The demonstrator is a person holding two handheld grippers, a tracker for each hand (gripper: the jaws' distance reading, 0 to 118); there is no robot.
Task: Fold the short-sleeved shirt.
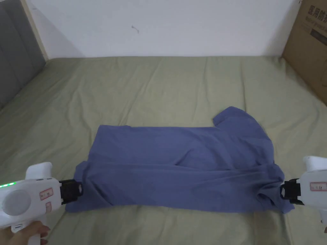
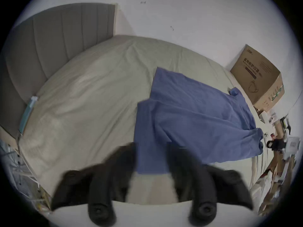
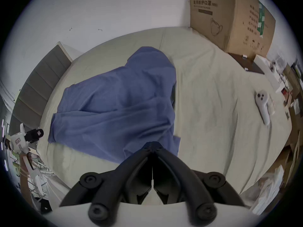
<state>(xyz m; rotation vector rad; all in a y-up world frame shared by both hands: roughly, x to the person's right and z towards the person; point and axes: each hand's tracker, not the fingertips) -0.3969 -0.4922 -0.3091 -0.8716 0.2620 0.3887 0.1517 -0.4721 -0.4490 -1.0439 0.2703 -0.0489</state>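
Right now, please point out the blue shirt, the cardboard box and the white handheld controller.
blue shirt (image 1: 178, 159), head view, middle of the body.
cardboard box (image 3: 229, 17), right gripper view, its front face.
white handheld controller (image 3: 262, 106), right gripper view, its handle.

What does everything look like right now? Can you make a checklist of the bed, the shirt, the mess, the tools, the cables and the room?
Surface: bed with a wrinkled pale green sheet.
Job's things: blue short-sleeved shirt lies sideways, near long edge folded over the body, far sleeve sticking out.
Clutter: white handheld controller lies on the sheet to the shirt's right.
Grippers: left tool has its jaws apart, with the shirt's edge between them; right tool has its jaws shut at the shirt's other end, seemingly pinching fabric.
Cables: nothing seen.
Surroundings: white wall, grey padded headboard on the left, cardboard box on the right, and boxes and papers beside the bed.
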